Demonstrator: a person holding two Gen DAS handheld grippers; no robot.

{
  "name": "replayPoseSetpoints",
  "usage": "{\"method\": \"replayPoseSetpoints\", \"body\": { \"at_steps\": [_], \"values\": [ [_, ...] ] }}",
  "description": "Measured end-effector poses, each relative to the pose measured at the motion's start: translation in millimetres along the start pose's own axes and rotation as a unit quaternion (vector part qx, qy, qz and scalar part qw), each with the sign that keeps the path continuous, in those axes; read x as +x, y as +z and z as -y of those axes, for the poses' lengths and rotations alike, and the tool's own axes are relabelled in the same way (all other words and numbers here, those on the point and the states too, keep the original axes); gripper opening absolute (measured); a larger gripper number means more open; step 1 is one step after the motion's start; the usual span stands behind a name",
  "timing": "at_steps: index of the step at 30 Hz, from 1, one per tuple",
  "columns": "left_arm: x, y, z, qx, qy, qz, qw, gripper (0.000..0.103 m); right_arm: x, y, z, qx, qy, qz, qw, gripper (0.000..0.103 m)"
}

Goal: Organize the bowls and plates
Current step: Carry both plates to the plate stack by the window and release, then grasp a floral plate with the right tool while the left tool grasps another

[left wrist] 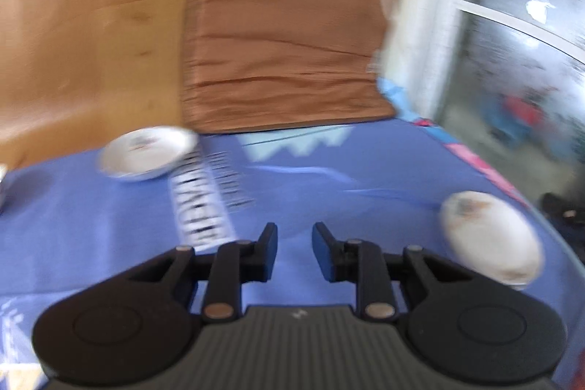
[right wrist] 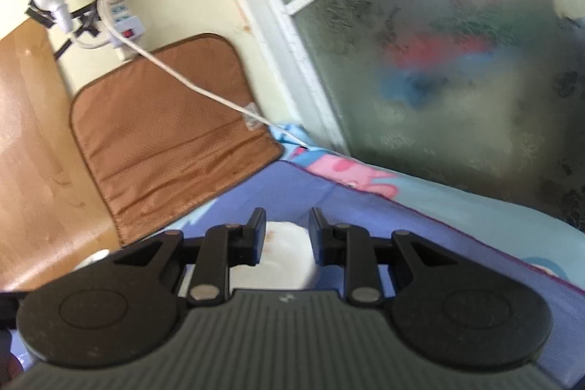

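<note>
In the left wrist view a white bowl with a printed centre (left wrist: pixel 148 152) sits upright on the blue patterned cloth (left wrist: pixel 310 178), far left of my left gripper (left wrist: pixel 294 236), which is open and empty above the cloth. A second white dish (left wrist: pixel 491 240), upside down, lies at the right near the cloth's edge. In the right wrist view my right gripper (right wrist: pixel 287 229) is open, its fingers either side of a white dish (right wrist: pixel 285 258) that lies just below and between them; contact cannot be told.
A brown cushion (left wrist: pixel 281 35) leans against the wall behind the cloth, with a wooden board (left wrist: pixel 84 24) to its left. A power strip with cables (right wrist: pixel 117 13) hangs on the wall. A frosted glass door (right wrist: pixel 438 61) stands at the right.
</note>
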State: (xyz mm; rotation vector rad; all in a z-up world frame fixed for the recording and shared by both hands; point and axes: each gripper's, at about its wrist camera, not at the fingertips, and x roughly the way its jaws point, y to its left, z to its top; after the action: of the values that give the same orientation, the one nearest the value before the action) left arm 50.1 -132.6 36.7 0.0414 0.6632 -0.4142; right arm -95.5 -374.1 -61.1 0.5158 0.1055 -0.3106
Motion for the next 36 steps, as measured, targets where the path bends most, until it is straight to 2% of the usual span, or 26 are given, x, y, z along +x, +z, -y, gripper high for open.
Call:
{"method": "replayPoseSetpoints", "body": {
  "at_steps": [2,7,11,14,18,25,26,28,29,34,36],
  "values": [
    [-1,-1,-29,-0.025,0.026,-0.001,0.9994,0.022,3,2,-14,-0.014,0.024,-0.01,1.0,0.029],
    [-7,-11,-101,-0.075,0.099,0.013,0.9922,0.022,20,0,-60,-0.041,0.111,-0.078,0.99,0.029],
    [-13,-18,-145,-0.113,0.144,0.033,0.9827,0.026,53,-6,-104,-0.042,0.177,-0.168,0.969,0.029],
    [-14,-24,-168,-0.154,0.146,0.042,0.9763,0.026,84,-11,-141,-0.045,0.203,-0.217,0.954,0.029],
    [-17,-26,-173,-0.174,0.139,0.057,0.9732,0.026,138,-23,-187,-0.038,0.202,-0.266,0.942,0.029],
    [-18,-29,-167,-0.161,0.142,0.065,0.9747,0.026,233,-47,-233,-0.011,0.151,-0.326,0.933,0.03],
    [-18,-29,-168,-0.162,0.142,0.065,0.9743,0.026,244,-52,-238,-0.013,0.143,-0.335,0.931,0.026],
    [-17,-28,-169,-0.168,0.144,0.063,0.9733,0.026,250,-53,-239,-0.008,0.137,-0.334,0.932,0.014],
    [-17,-28,-170,-0.169,0.143,0.061,0.9732,0.028,250,-53,-240,-0.005,0.137,-0.345,0.928,0.012],
    [-18,-28,-169,-0.165,0.145,0.06,0.9736,0.034,213,-47,-230,-0.012,0.158,-0.362,0.919,0.013],
    [-19,-28,-168,-0.159,0.144,0.064,0.9746,0.036,186,-44,-213,-0.01,0.175,-0.369,0.913,0.013]
  ]
}}
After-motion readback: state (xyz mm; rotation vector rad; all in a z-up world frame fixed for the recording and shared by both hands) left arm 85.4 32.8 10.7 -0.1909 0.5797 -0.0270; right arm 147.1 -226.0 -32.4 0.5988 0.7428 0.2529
